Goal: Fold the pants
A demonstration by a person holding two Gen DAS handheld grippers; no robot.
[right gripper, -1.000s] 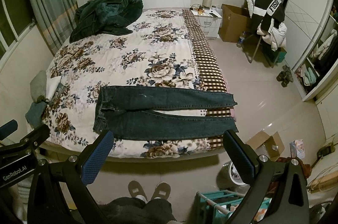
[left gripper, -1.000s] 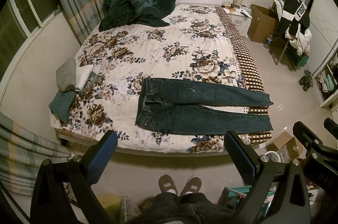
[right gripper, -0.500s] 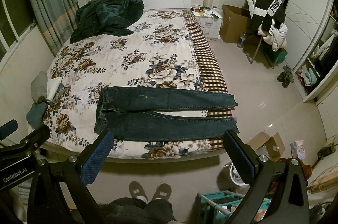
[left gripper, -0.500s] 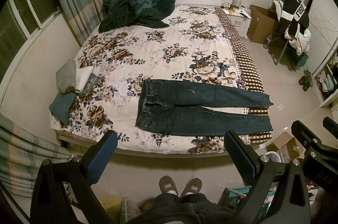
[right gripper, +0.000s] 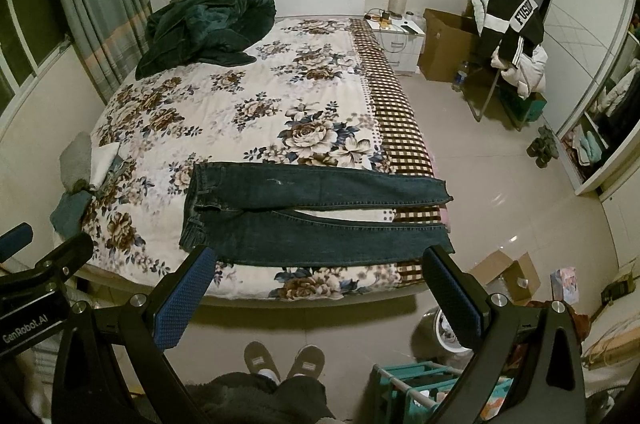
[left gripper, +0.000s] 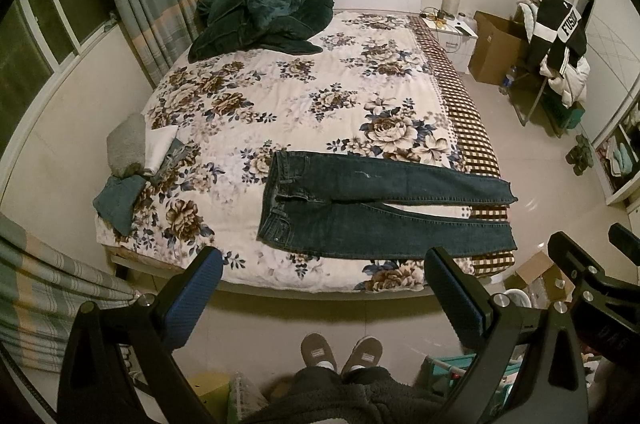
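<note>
One pair of dark blue jeans (left gripper: 372, 208) lay flat and unfolded on the bed (left gripper: 320, 96), ahead of and below both tools, waistband toward the left hand-held gripper's side and the two legs running out toward the right hand-held gripper's side, their hems at the checked edge of the bedcover. The left hand-held gripper (left gripper: 320, 288) hung short of the mattress edge with its two blue-padded fingers wide apart and nothing between them. The right hand-held gripper (right gripper: 316, 288) hung likewise, fingers spread and empty, just beside the left one.

Beyond the jeans, at the far end of the bed, sat one heap of dark green bedding (left gripper: 260, 16). Off to the left of the left hand-held gripper, a small pile of folded clothes (left gripper: 136, 160) rested at the bed's edge. Nothing lay between either tool and the jeans. Below the fingers stood two slippers (right gripper: 284, 360) on the floor.
</note>
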